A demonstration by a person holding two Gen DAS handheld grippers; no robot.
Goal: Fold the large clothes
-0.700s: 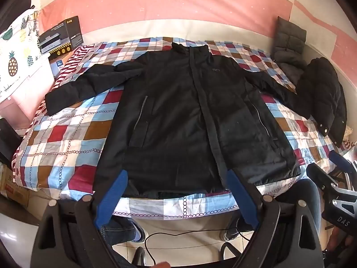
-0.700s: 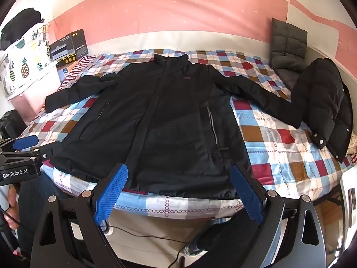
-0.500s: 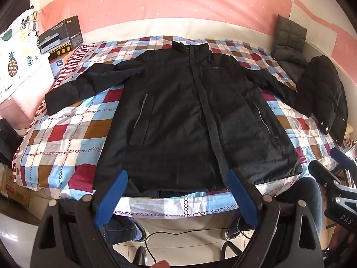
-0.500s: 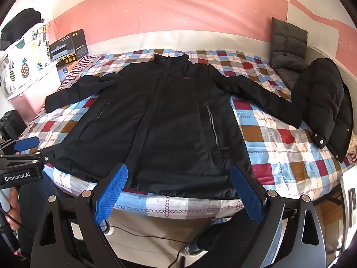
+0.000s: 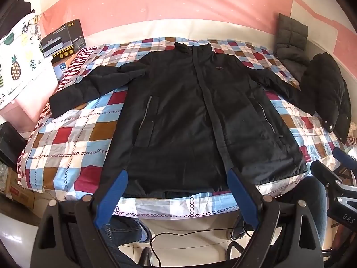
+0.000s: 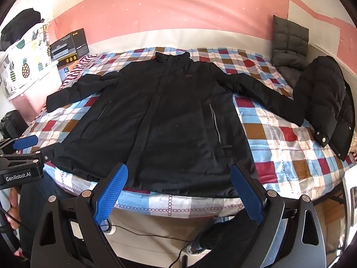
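Both fingers pairs stand spread wide and hold nothing: the left gripper (image 5: 176,195) and right gripper (image 6: 178,192) hover off the near edge of the bed (image 5: 73,134). Spread flat on the checked bedspread lies the black jacket (image 6: 169,120), front up, sleeves out. Another dark coat (image 6: 325,102) sits far right.

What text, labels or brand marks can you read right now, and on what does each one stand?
"GenRobot.AI": on the side of the left gripper, right wrist view.
"DAS": partial lettering on the right gripper, left wrist view.
Chest logo on the black jacket: too small to read.
Print on the black cardboard box: blurred, unreadable.
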